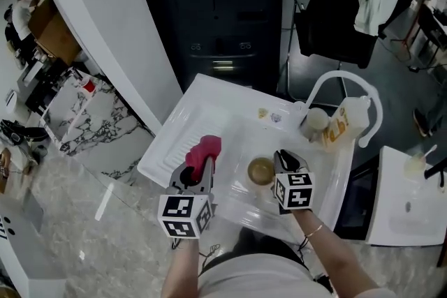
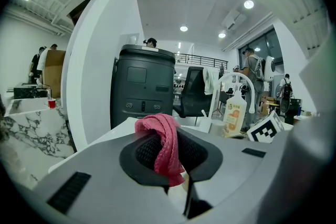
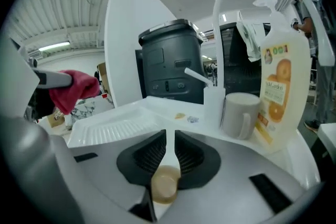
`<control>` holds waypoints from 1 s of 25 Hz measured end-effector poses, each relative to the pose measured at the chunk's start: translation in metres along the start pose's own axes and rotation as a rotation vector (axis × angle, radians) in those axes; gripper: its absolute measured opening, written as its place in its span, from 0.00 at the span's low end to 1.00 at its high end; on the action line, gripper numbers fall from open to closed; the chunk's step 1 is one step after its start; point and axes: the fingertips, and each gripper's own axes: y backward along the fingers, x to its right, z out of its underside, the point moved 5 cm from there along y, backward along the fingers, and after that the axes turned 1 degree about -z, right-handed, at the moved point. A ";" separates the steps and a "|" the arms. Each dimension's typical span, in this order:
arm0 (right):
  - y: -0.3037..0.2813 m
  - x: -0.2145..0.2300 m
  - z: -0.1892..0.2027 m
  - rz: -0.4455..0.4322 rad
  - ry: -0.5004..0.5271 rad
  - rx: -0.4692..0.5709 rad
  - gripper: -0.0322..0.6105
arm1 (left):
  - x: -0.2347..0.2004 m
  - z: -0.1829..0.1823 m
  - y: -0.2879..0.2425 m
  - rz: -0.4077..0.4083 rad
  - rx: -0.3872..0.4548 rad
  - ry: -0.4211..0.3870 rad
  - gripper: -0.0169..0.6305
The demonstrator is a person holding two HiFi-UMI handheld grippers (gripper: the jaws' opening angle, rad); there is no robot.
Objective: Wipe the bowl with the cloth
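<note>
Both tools hang over the white sink (image 1: 209,102), each with its own share of the job. The left gripper (image 1: 198,169) is clamped on the pink cloth (image 1: 204,147), which bunches out past its jaws, ready to wipe. The right gripper (image 1: 285,158) has its jaws drawn to a thin gap, apparently pinching the rim of the small tan bowl (image 1: 261,170), probably to steady it in the basin near the cloth.

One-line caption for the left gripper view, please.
Left hand-held gripper shut on a pink cloth, facing a dark bin and an orange-labelled bottle.
</note>
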 end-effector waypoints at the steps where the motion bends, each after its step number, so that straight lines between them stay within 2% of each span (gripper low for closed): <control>1: 0.007 -0.002 -0.005 -0.011 -0.003 0.020 0.13 | 0.001 0.000 0.001 0.001 0.002 -0.001 0.12; 12: 0.086 -0.023 -0.062 -0.122 0.023 0.239 0.10 | 0.016 -0.005 0.011 0.017 0.029 -0.011 0.12; 19: 0.129 -0.031 -0.084 -0.142 0.060 0.355 0.06 | 0.024 -0.007 0.019 0.019 0.040 -0.020 0.12; 25: 0.156 -0.026 -0.094 -0.137 0.057 0.412 0.06 | 0.031 -0.005 0.023 0.016 0.035 -0.018 0.12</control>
